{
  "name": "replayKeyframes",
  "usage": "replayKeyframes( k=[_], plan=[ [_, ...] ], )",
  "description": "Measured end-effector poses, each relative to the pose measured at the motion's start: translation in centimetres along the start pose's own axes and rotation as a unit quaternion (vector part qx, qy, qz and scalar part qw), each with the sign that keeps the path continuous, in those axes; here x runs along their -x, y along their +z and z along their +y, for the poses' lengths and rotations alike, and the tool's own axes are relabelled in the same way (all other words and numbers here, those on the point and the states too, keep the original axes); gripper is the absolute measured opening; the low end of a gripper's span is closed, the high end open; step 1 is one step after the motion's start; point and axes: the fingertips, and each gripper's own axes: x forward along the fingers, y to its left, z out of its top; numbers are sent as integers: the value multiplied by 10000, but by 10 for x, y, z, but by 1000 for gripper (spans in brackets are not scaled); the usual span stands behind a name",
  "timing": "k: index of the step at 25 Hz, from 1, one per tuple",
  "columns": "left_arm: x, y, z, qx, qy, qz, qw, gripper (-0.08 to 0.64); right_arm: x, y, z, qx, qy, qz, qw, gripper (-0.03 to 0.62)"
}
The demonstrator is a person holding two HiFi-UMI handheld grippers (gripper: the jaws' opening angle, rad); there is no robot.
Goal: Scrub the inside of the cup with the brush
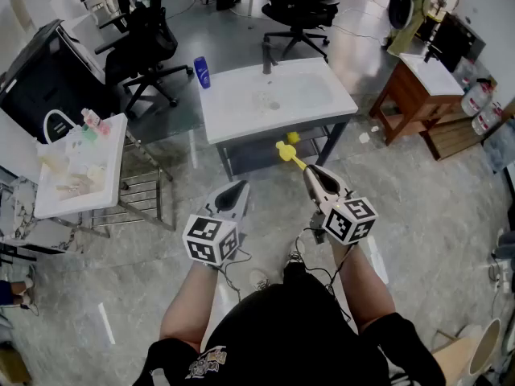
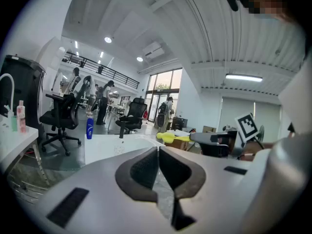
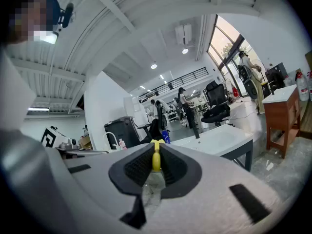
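The person stood on the floor short of the white worktop [image 1: 306,95], both arms stretched toward it, so the scrubbing had not yet begun. The right gripper [image 1: 310,171] was on the near side of the worktop, its fingers closed on the yellow brush [image 1: 288,153], which stuck out ahead of them toward the worktop's near edge. The right gripper view showed the yellow shaft pinched squarely between the pads. The left gripper [image 1: 239,187], also short of the worktop and to the left of the brush, had its fingers pressed together with nothing between them.

No cup could be made out for certain. A small dark upright thing [image 1: 267,59] stood at the worktop's far edge and may have been it. A blue bottle [image 1: 202,72] stood at the worktop's far left corner.

The step in hand looked like the approach. To do it well, the person should probably step right up to the worktop, open the free left fingers and steady the cup by its wall. The brush should keep its firm, centred grip so that it enters the mouth straight rather than knocking the rim.
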Motion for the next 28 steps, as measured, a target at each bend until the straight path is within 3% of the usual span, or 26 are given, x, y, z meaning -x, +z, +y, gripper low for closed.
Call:
replayKeyframes(
  k=[13, 22, 28],
  plan=[
    [4, 5, 0, -83, -79, -96, 9999, 15, 3, 10, 10, -27, 81, -93, 9999, 37],
    [-7, 1, 14, -212, -123, 44, 9997, 175, -11, 15, 1, -10, -11, -102, 9999, 37],
    [-21, 6, 30, -354, -95, 97, 9993, 212, -31, 21, -9, -34, -19, -115, 9999, 37]
  ],
)
